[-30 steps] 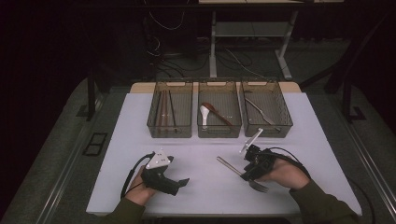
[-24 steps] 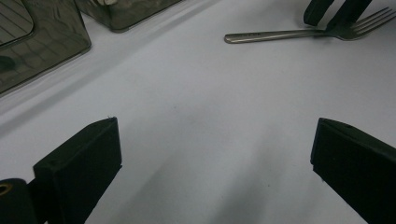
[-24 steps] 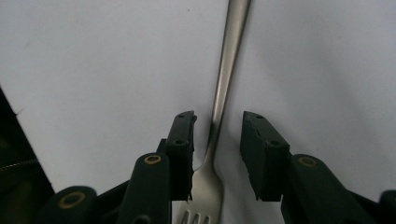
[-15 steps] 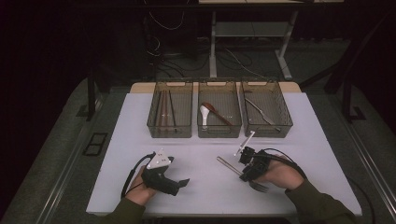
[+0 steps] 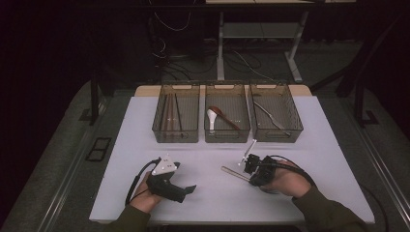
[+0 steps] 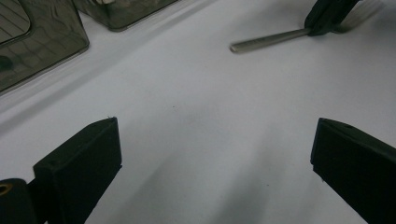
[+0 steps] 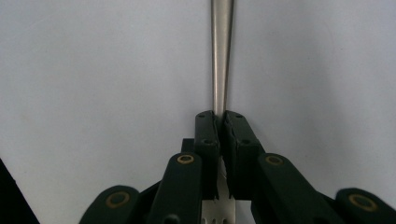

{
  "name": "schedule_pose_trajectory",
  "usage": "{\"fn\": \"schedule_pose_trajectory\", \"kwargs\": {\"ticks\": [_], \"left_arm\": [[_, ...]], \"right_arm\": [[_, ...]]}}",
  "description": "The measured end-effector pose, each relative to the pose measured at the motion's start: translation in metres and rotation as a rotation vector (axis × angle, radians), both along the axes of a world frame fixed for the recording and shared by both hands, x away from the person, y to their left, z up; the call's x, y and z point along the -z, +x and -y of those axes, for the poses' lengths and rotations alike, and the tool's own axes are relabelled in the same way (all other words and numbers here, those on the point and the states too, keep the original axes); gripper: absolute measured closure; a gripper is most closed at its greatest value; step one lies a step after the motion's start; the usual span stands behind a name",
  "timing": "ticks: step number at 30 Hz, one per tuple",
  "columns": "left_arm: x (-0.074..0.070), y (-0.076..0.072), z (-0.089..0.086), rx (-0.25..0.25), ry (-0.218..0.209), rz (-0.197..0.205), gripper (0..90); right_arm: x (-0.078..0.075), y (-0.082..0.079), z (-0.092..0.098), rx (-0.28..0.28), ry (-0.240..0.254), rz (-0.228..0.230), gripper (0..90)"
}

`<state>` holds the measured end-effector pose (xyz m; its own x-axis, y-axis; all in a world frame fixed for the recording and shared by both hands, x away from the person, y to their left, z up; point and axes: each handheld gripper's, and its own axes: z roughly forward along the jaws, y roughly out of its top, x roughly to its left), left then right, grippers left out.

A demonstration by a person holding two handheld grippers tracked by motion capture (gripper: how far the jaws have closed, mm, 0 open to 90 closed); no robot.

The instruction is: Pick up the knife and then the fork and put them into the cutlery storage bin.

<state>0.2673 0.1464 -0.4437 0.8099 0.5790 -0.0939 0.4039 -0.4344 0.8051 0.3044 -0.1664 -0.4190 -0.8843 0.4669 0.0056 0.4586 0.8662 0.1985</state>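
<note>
A metal fork (image 5: 231, 171) lies on the white table (image 5: 314, 140) at the front right, handle pointing left. My right gripper (image 5: 250, 173) is down on it. In the right gripper view the jaws have just been closing and now pinch the fork's neck (image 7: 221, 56), with the right gripper (image 7: 218, 116) shut on it and the tines (image 7: 219, 212) below the pads. My left gripper (image 5: 190, 189) rests on the table at the front left. Its jaws stand wide apart, the left gripper (image 6: 215, 154) holding nothing. Far off it sees the fork (image 6: 268, 39) and the right gripper (image 6: 327, 16).
Three clear bins stand in a row at the back. The left bin (image 5: 175, 133) holds chopsticks, the middle bin (image 5: 227, 135) spoons, the right bin (image 5: 290, 130) a metal utensil. Bare table lies between the bins and my hands.
The right hand shifted a little left over the fork, covering its tines, and its jaws closed on the fork. The left hand stayed still.
</note>
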Motion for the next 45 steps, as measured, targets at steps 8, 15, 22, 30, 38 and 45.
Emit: {"fn": "schedule_pose_trajectory", "kwargs": {"ticks": [8,15,22,30,38,45], "left_arm": [[0.000,0.000,-0.001,0.001,0.000,0.001,1.0],[0.000,0.000,-0.001,0.000,-0.001,0.000,1.0],[0.000,0.000,-0.001,-0.001,0.000,0.000,1.0],[0.000,0.000,-0.001,-0.001,-0.001,0.000,1.0],[0.000,0.000,-0.001,-0.001,-0.002,0.000,1.0],[0.000,0.000,-0.001,-0.001,-0.002,0.000,1.0]], "right_arm": [[0.000,0.006,0.008,-0.009,0.049,-0.028,84.5],[-0.003,0.012,0.019,-0.001,0.114,-0.030,84.5],[-0.008,0.018,0.030,0.009,0.175,-0.005,84.4],[-0.016,0.020,0.038,0.043,0.210,0.036,84.4],[-0.023,0.022,0.047,0.049,0.245,0.070,84.4],[-0.030,0.024,0.056,0.073,0.300,0.093,84.4]]}}
